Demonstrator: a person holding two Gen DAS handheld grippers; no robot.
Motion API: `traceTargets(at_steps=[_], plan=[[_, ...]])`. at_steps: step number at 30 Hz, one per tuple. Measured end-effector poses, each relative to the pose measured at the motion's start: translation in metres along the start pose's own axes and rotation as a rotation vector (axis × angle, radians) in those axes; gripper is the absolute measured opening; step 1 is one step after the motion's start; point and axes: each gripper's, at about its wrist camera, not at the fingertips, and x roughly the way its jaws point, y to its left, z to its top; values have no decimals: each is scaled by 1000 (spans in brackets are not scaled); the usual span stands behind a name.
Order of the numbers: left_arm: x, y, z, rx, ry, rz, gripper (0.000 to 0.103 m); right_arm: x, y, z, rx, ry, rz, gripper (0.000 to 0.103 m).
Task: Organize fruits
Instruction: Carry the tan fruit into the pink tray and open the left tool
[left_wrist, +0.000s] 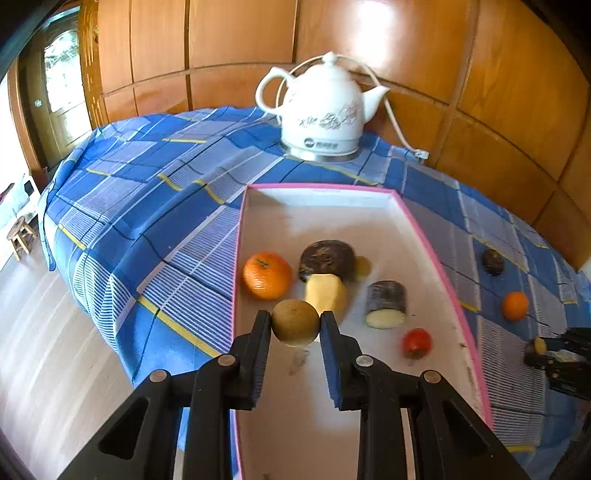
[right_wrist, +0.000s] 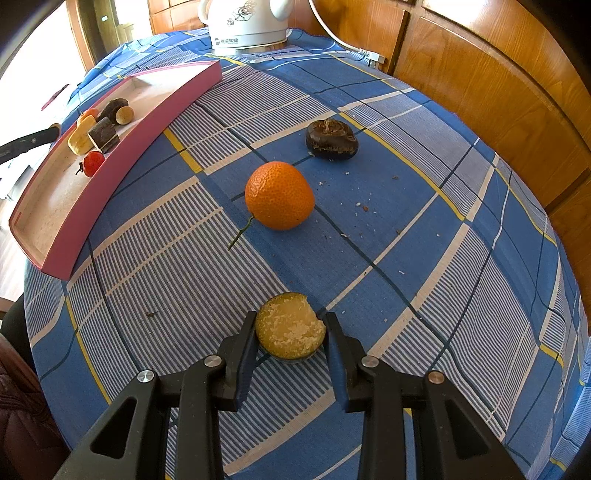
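My left gripper (left_wrist: 295, 323) is shut on a small round tan fruit (left_wrist: 295, 322), held over the pink-rimmed white tray (left_wrist: 436, 258). In the tray lie an orange (left_wrist: 266, 275), a dark round piece (left_wrist: 327, 258), a yellow peeled piece (left_wrist: 325, 293), a dark-skinned cut chunk (left_wrist: 386, 304) and a small red fruit (left_wrist: 416, 342). My right gripper (right_wrist: 291, 325) is shut on a cut yellow fruit half (right_wrist: 290, 328) low over the cloth. An orange (right_wrist: 279, 195) and a dark brown fruit (right_wrist: 331, 139) lie on the cloth ahead of it.
A white electric kettle (left_wrist: 321, 110) with its cord stands at the back of the blue checked tablecloth (left_wrist: 155, 206). Wood panelling (left_wrist: 498, 92) runs behind and to the right. The table's left edge drops to the floor, with a stool (left_wrist: 22, 236) there.
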Motion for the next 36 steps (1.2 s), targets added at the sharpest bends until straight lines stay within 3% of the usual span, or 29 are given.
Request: traceTargets(at_steps=[5,13,18,24,36], plan=[[14,3,1,-7,12,25,33,0,0,0,2,-1,0,35],[-2,-4,-3,0,-34,65,40,0,0,0,0,-2,-3,34],[-21,-22,-4,33,-81,33,47,0,0,-1,-1,-3,-4,35],[-37,-46,-5,91,-111,-14,48,0,1,-1,-2,-5,-8,34],[-41,-56,-8,108,-100,-50,49,-2,1,-1,-1,-7,-9,34]])
